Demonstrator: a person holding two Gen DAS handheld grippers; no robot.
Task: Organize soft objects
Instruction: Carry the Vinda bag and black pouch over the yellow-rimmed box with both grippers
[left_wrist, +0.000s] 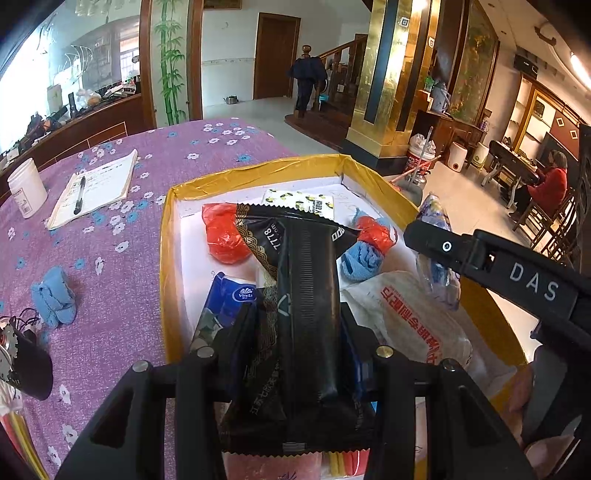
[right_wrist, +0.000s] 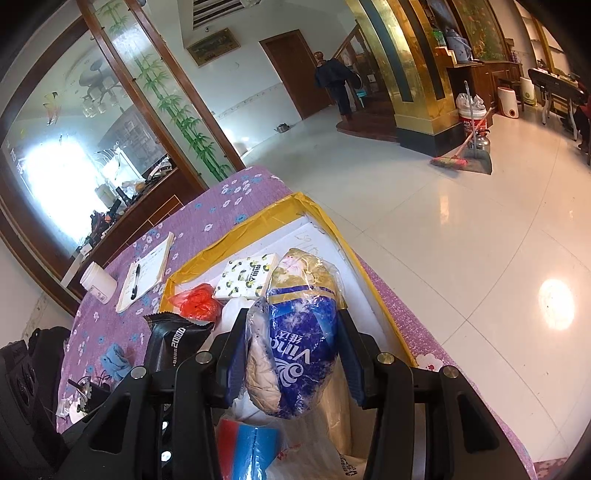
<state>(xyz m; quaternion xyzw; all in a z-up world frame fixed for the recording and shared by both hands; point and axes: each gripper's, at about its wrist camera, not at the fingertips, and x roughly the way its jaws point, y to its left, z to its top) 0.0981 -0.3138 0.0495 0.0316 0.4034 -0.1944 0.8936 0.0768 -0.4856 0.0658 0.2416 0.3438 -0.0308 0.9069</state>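
In the left wrist view, a black pouch (left_wrist: 306, 295) printed "7778" is clamped in the left hand-held gripper (left_wrist: 295, 314) above the yellow-rimmed box (left_wrist: 258, 173), where a "Vinda" pack (left_wrist: 232, 299) lies; "DAS" is read on the right hand-held gripper (left_wrist: 428, 240). In the right wrist view, a blue "Vinda" bag (right_wrist: 303, 354) is gripped over the same box on the table (right_wrist: 221, 210).

"Vinda" on blue tissue pack (left_wrist: 236, 299); "DAS" on right gripper (left_wrist: 428, 236) arm; "7778" on black wrapper (left_wrist: 306, 295).

Home: staircase (left_wrist: 332, 74), broom (right_wrist: 458, 155)
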